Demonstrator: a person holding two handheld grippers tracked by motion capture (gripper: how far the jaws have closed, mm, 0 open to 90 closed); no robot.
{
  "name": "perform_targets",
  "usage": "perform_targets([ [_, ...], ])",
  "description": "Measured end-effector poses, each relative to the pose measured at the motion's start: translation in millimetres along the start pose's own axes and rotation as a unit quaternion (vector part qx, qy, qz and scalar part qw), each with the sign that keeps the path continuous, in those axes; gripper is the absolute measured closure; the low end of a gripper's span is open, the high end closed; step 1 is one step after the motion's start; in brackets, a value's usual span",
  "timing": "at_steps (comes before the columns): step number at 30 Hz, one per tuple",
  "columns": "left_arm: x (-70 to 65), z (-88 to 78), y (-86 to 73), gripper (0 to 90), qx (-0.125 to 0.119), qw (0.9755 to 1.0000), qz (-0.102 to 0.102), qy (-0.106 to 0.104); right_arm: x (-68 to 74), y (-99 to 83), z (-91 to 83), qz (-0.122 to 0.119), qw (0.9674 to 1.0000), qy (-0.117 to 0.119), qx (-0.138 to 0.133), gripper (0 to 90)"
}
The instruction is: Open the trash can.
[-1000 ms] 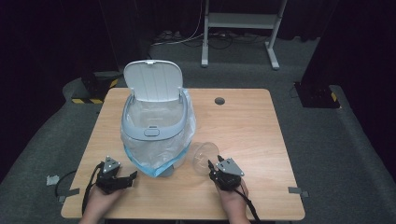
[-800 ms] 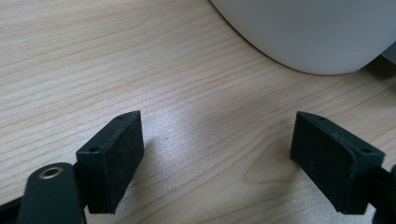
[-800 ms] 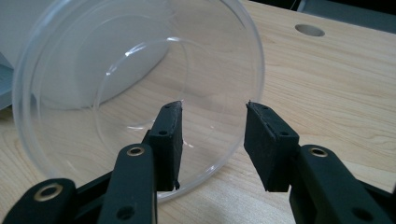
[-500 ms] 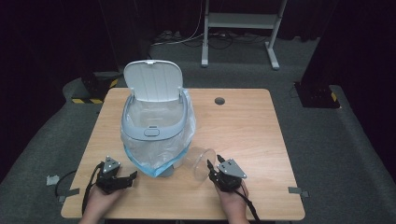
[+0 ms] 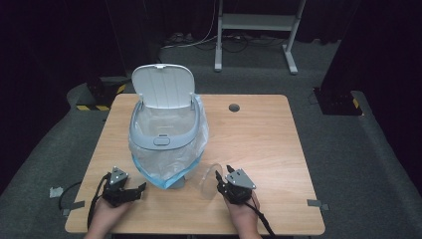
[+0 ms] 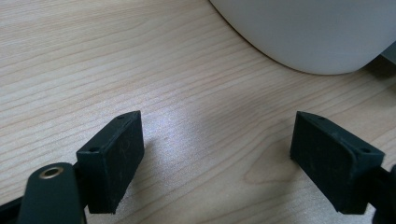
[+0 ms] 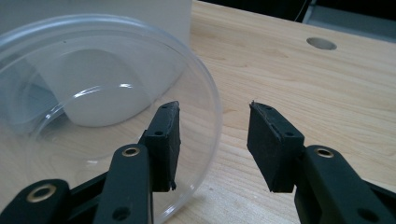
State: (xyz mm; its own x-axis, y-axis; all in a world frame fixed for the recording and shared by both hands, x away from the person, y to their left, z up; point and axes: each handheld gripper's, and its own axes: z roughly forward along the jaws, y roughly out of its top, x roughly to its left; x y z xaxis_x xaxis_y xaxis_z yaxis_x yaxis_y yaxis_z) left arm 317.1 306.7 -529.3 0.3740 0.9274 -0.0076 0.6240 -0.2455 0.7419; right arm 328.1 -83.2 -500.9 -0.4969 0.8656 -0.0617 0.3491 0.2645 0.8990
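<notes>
While the person's forearms come in from the bottom edge of the high view, the right gripper (image 5: 222, 178) sits low and right of centre in the frame, just beside a clear plastic bowl (image 5: 209, 179) that stands tilted on the wooden table (image 5: 259, 144). In the right gripper view the bowl (image 7: 88, 112) fills the left half of the frame, its open mouth turned toward the camera. The gripper's (image 7: 212, 135) left jaw reaches inside the rim, the right jaw stands outside it with bare table in the gap, and the pads do not press on the plastic: the tool is released. Its jaws have just been opening a little, with the bowl's rim between them.

At the lower left of the high view the left gripper (image 5: 140, 188) rests on the table near the white bin (image 5: 166, 134), whose lid (image 5: 162, 85) stands upright at the back and whose clear liner bag (image 5: 171, 164) hangs over the rim and down its front. In the left gripper view its jaws (image 6: 215, 154) stand wide apart, released, with nothing but wood grain between them, and the bin's pale rounded wall (image 6: 308, 32) fills the upper right of that frame.
</notes>
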Motion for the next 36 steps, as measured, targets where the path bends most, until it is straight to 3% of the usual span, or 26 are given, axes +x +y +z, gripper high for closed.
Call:
perform_targets([
  [11, 0.0, 0.1, 0.1, 17.5, 0.0, 1.0, 0.001, 0.0, -11.0, 10.0, 20.8, -0.001, 0.9999, -0.002, 0.013, 55.4],
  [14, 0.1, 0.1, 0.1, 17.6, 0.0, 1.0, 0.0, 0.0, -14.2, 11.1, 16.8, -0.002, 0.9999, -0.003, 0.016, 56.1],
  [17, 0.1, 0.1, 0.1, 17.5, 0.0, 1.0, 0.001, 0.0, -11.8, 13.4, -0.9, -0.009, 0.9999, 0.003, 0.011, 56.6],
  [20, 0.2, 0.4, 0.3, 17.5, 0.0, 1.0, 0.001, 0.0, -7.8, 17.8, -25.0, 0.004, 0.9999, 0.014, -0.005, 57.8],
  [23, 0.1, 0.3, 0.3, 17.5, 0.0, 1.0, 0.002, 0.001, 2.8, 19.1, -43.2, -0.001, 0.9996, 0.022, -0.015, 57.9],
  [26, -0.3, 0.4, 0.3, 17.5, 0.0, 1.0, 0.001, 0.002, 13.6, 21.6, -51.8, 0.011, 0.999, 0.038, -0.023, 57.2],
  [31, -0.3, 0.3, 0.3, 17.5, 0.0, 1.0, 0.001, 0.003, 37.1, 25.7, -57.3, 0.02, 0.9961, 0.072, -0.047, 54.9],
  [36, -0.1, 0.3, 0.3, 17.6, 0.0, 1.0, 0.0, 0.001, 45.2, 20.6, -46.0, 0.004, 0.9975, 0.065, -0.026, 54.9],
])
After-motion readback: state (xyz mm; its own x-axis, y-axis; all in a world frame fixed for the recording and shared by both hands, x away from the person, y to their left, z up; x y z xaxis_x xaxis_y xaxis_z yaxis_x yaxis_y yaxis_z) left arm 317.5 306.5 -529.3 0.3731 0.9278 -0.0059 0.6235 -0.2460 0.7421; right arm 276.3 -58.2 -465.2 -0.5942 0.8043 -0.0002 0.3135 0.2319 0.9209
